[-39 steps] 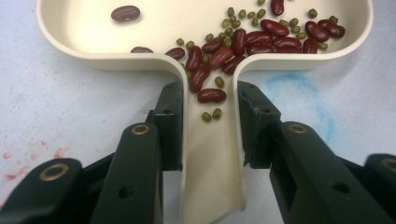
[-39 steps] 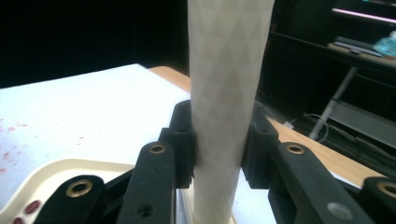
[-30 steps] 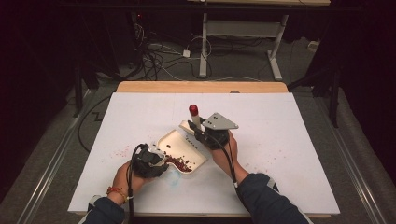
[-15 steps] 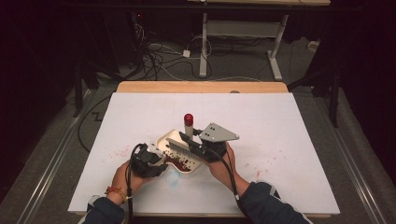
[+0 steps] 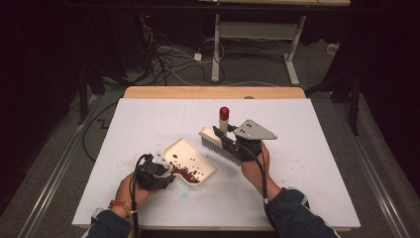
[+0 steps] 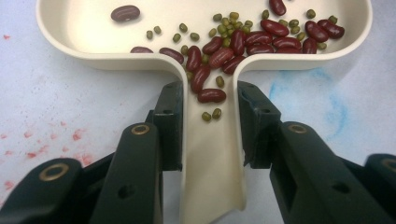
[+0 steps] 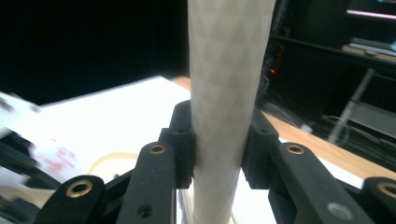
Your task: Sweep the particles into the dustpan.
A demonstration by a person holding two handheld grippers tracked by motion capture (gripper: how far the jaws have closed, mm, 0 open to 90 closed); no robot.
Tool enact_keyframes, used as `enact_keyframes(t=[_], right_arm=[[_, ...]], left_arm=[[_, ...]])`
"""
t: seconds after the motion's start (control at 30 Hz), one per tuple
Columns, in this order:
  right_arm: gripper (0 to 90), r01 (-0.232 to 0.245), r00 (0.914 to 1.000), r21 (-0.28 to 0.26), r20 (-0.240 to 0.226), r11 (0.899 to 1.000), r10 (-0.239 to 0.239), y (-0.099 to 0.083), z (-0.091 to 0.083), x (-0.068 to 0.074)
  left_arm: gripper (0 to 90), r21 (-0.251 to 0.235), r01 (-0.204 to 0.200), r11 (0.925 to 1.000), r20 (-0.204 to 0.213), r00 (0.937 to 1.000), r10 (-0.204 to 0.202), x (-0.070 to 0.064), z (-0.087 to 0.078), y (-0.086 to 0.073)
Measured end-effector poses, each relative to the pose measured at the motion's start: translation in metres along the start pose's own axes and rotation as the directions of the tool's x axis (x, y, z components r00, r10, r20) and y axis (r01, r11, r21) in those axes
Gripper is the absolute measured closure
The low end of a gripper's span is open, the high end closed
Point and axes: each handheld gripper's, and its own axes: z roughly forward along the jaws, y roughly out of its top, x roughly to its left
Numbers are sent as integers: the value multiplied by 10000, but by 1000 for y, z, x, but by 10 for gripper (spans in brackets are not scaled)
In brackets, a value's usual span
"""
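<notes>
Right claw (image 5: 233,144) clamps brush (image 5: 218,144) by handle, bristles down, lifted off surface (image 5: 307,163) just right of dustpan (image 5: 190,158). Left claw (image 6: 210,121) grips dustpan handle; beans (image 6: 233,42) lie heaped toward handle end, brush nearer open lip.

high view looks down on the table (image 5: 148,124); gripper views sit close, sharing the dustpan (image 6: 205,154).

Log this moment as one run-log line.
left gripper: shut on dustpan handle | right gripper: shut on brush handle | beans: in dustpan
</notes>
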Motion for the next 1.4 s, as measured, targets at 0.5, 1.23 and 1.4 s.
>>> enact_keyframes(t=[0.5, 1.23, 1.4], right_arm=[[702, 206, 9892, 898, -1467, 9957, -72, -10, 0, 29], [702, 865, 9940, 202, -687, 9960, -849, -10, 4, 9], [702, 725, 9962, 205, -499, 9972, -714, -12, 9, 6]], left_arm=[[631, 13, -35, 10000, -199, 9998, 35, -5, 2, -1], [631, -404, 537, 9977, -379, 9978, -553, -12, 3, -6], [631, -442, 532, 9976, -425, 9976, -551, -13, 3, -7]])
